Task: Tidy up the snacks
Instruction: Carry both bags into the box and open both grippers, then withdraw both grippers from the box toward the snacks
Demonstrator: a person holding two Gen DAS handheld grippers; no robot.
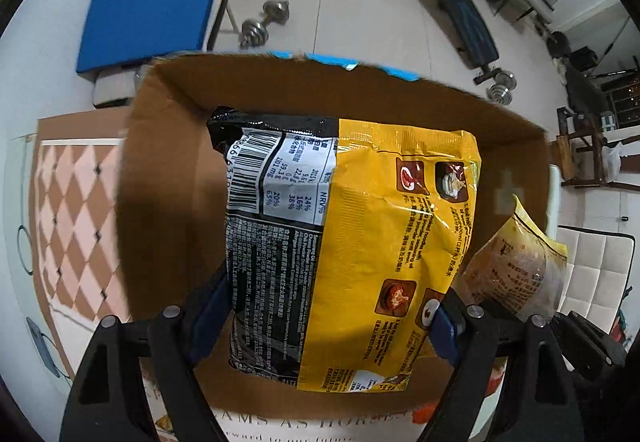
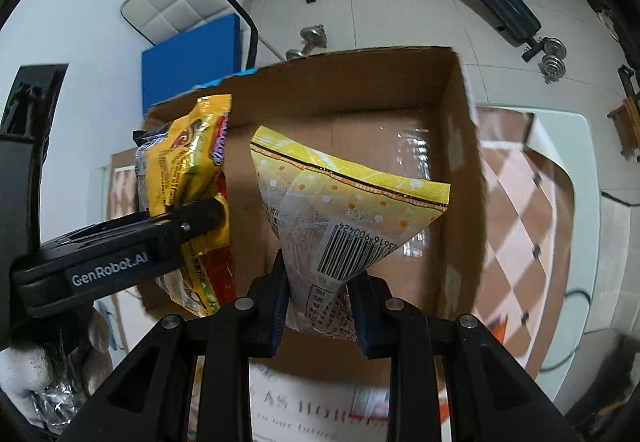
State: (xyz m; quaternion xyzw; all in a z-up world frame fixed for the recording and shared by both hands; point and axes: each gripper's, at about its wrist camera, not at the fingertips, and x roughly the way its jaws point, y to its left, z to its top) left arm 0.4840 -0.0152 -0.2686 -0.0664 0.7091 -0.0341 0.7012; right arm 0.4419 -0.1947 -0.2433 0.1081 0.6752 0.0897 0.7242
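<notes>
Snacks hang over a big brown cardboard box [image 2: 460,162], one in each hand-held gripper. The left hand-held gripper [image 1: 332,322] squeezes a yellow and black noodle pack [image 1: 360,242] between its fingers, just above the box floor. The right hand-held gripper [image 2: 320,306] pinches a pale yellow dotted snack bag [image 2: 344,218], which sticks up in front of it. Both packs are beside each other, inside the box walls.

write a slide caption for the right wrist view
Right gripper holds a yellow dotted snack bag over the open cardboard box.
</notes>
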